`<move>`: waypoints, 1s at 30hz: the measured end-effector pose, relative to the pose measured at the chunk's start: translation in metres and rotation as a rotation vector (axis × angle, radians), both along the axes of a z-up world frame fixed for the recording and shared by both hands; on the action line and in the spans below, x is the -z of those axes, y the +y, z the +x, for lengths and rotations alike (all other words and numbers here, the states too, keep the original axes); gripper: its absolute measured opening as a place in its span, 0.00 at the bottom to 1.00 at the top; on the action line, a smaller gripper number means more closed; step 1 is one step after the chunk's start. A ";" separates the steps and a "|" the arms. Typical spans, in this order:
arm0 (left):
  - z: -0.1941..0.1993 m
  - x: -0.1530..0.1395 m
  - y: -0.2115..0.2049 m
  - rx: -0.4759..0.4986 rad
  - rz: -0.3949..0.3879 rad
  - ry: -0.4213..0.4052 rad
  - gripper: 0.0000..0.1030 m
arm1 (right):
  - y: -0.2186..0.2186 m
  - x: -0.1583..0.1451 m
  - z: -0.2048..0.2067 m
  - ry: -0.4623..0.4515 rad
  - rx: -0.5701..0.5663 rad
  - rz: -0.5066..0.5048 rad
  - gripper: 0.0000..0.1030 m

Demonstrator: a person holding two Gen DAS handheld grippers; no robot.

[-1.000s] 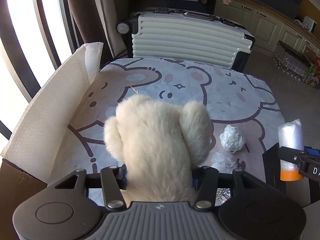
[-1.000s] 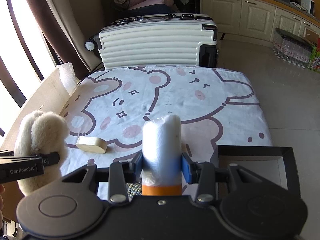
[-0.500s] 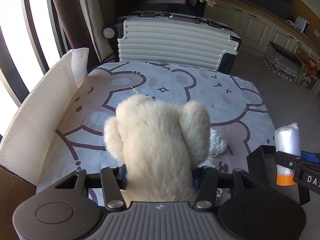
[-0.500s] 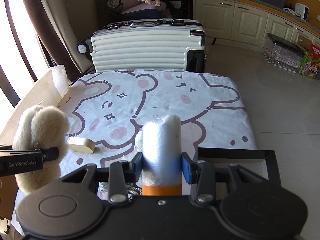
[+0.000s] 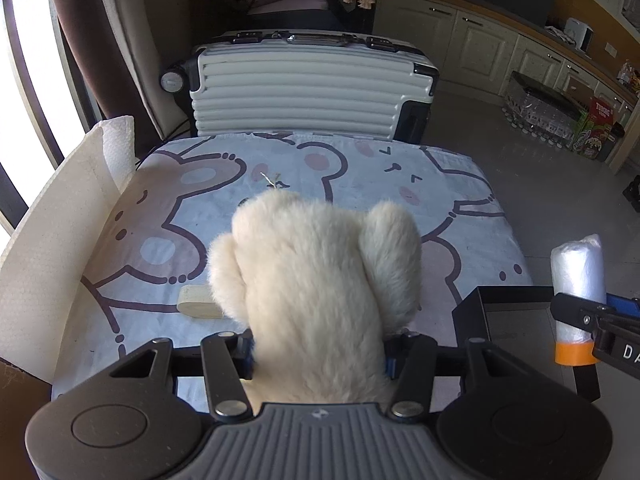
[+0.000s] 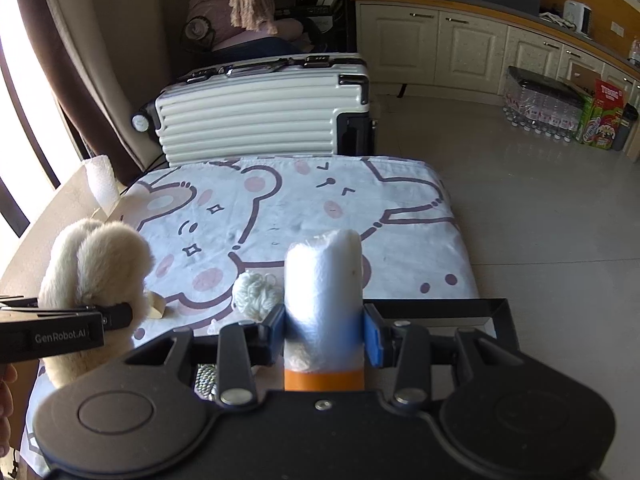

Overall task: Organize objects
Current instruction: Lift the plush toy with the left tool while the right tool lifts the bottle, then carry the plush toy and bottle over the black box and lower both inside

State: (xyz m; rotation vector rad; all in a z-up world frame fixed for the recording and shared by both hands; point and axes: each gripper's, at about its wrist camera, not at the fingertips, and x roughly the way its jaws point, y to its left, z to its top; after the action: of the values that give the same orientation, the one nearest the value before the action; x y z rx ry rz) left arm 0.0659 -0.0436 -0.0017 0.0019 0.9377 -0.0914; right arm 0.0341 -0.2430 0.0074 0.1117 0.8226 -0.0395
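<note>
My left gripper (image 5: 318,354) is shut on a cream plush toy (image 5: 320,276), held above the bear-print cloth (image 5: 192,208). The toy also shows at the left of the right wrist view (image 6: 96,272). My right gripper (image 6: 324,330) is shut on a white roll of plastic bags with an orange base (image 6: 324,292), above the near edge of a black tray (image 6: 492,312). The roll shows at the right of the left wrist view (image 5: 578,280), over the tray (image 5: 468,308). A cream oval block (image 5: 196,300) and a white yarn ball (image 6: 256,292) lie on the cloth.
A white ribbed suitcase (image 5: 308,88) stands behind the cloth-covered surface. A white foam sheet on a cardboard box (image 5: 52,240) rises along the left edge. Tiled floor and kitchen cabinets (image 6: 460,44) are on the right. Something metallic (image 6: 206,378) lies under my right gripper.
Both grippers have pulled back and up from the cloth, each keeping its object. The suitcase and floor look farther away, and more of the black tray shows.
</note>
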 end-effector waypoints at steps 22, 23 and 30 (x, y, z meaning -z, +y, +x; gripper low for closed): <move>-0.005 -0.010 -0.096 0.153 -0.084 -0.052 0.51 | -0.087 0.002 -0.034 -0.016 0.131 0.017 0.40; -0.005 -0.010 -0.100 0.161 -0.094 -0.061 0.51 | -0.091 0.003 -0.035 -0.015 0.134 0.021 0.40; -0.007 -0.013 -0.125 0.217 -0.167 -0.158 0.51 | -0.104 0.009 -0.037 -0.017 0.138 0.037 0.40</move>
State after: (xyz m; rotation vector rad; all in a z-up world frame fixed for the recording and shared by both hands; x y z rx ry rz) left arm 0.0592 -0.1688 0.0108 -0.0432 0.7673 -0.3652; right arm -0.0025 -0.3475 -0.0018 0.2029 0.7981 -0.1529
